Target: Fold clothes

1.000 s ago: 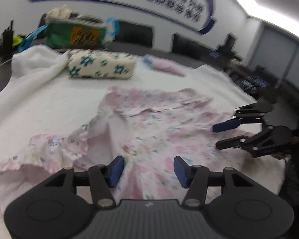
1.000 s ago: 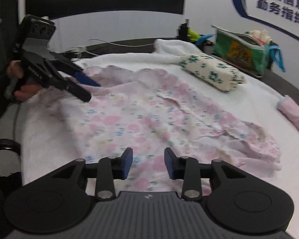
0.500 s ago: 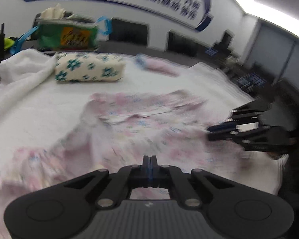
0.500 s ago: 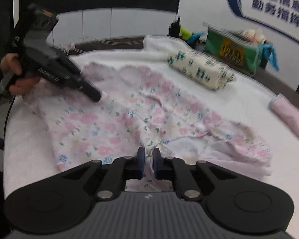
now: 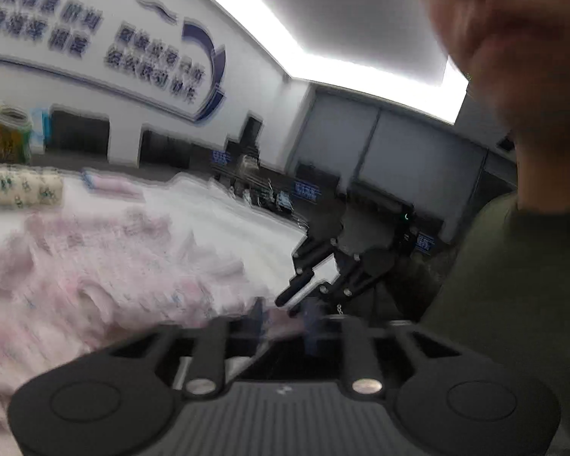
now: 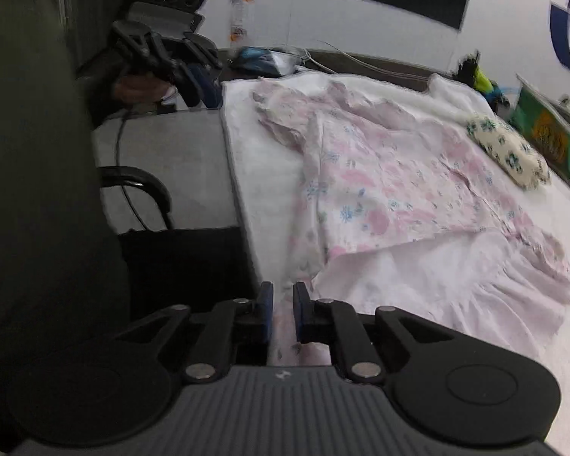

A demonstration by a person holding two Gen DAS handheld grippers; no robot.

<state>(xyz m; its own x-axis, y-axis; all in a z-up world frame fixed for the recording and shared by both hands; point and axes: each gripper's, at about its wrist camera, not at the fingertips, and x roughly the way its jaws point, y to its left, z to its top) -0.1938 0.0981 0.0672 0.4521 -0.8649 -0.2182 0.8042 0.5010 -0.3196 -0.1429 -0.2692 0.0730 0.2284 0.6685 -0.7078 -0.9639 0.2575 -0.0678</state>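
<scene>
- A second ago both grippers hovered over the flat pink floral garment (image 6: pixel 395 174) with fingers apart; half a second ago both had closed on its near hem.
- Now the right gripper (image 6: pixel 283 313) holds a strip of that hem clamped between its fingers, drawn toward the person and off the near edge of the white towel (image 6: pixel 262 152) that covers the counter.
- The garment's near portion has doubled over: a pale inner face shows beside the printed face, so the lift has begun a fold.
- The left gripper (image 5: pixel 281 321) has swung up and round toward the person; its view is heavily blurred. Pink cloth shows between its fingers, which look apart, though I cannot tell for certain.
- From the right wrist view, the left gripper sits beyond the garment's far corner, off the towel, near the person's body.
- Most of the garment lies on the towel, with the folded green-print bundle (image 6: pixel 509 155) beyond it.
- My reading: the hem is being carried for the first fold, and an uneven pull between the two sides could skew it.
</scene>
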